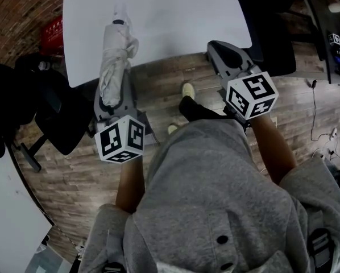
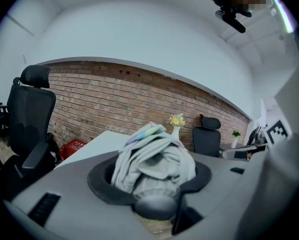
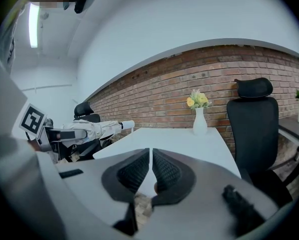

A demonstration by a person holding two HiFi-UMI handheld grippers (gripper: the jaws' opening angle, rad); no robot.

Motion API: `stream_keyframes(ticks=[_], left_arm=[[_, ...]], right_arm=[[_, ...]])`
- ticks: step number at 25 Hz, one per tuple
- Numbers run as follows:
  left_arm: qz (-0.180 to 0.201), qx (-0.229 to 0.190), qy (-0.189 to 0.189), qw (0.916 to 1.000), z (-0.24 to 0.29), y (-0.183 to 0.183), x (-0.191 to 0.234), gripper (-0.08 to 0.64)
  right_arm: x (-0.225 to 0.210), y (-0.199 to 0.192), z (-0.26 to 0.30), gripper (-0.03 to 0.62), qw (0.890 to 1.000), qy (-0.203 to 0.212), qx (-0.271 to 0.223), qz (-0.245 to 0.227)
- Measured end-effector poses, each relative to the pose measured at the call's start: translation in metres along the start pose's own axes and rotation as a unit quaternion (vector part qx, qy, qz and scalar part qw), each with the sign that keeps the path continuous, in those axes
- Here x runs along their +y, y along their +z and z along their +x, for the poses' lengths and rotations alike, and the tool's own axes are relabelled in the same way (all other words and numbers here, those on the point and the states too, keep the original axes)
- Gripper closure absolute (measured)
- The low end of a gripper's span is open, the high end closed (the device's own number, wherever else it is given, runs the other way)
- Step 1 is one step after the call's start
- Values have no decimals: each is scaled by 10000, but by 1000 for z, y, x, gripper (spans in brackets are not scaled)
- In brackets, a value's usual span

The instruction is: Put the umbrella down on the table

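Observation:
A folded whitish-grey umbrella (image 1: 116, 53) lies lengthwise in my left gripper (image 1: 113, 93), which is shut on its lower end. Its capped tip reaches out over the near left part of the white table (image 1: 175, 16). In the left gripper view the bunched umbrella fabric (image 2: 154, 159) fills the space between the jaws. My right gripper (image 1: 218, 47) hovers at the table's near right edge, shut with nothing in it. In the right gripper view its ribbed pads (image 3: 165, 170) nearly meet. That view also shows the umbrella (image 3: 97, 129) off to the left.
A white vase with yellow flowers (image 3: 199, 116) stands at the table's far end by the brick wall. A black office chair (image 3: 254, 119) is at the table's right, another black chair (image 1: 50, 112) at its left. A red crate (image 1: 52, 33) sits on the floor.

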State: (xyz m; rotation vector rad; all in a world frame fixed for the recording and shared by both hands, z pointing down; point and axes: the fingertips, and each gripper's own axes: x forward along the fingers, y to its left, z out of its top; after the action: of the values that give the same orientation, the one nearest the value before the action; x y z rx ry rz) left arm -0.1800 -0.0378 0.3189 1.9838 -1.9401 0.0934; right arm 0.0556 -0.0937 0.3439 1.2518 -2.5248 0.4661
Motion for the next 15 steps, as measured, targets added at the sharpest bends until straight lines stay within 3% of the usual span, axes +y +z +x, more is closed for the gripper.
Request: stream_keyframes(ticks=[15], left_arm=[[-1, -6, 158, 9999, 35, 12, -13, 333]], right_arm=[[-31, 16, 25, 558, 9998, 182, -38, 32]])
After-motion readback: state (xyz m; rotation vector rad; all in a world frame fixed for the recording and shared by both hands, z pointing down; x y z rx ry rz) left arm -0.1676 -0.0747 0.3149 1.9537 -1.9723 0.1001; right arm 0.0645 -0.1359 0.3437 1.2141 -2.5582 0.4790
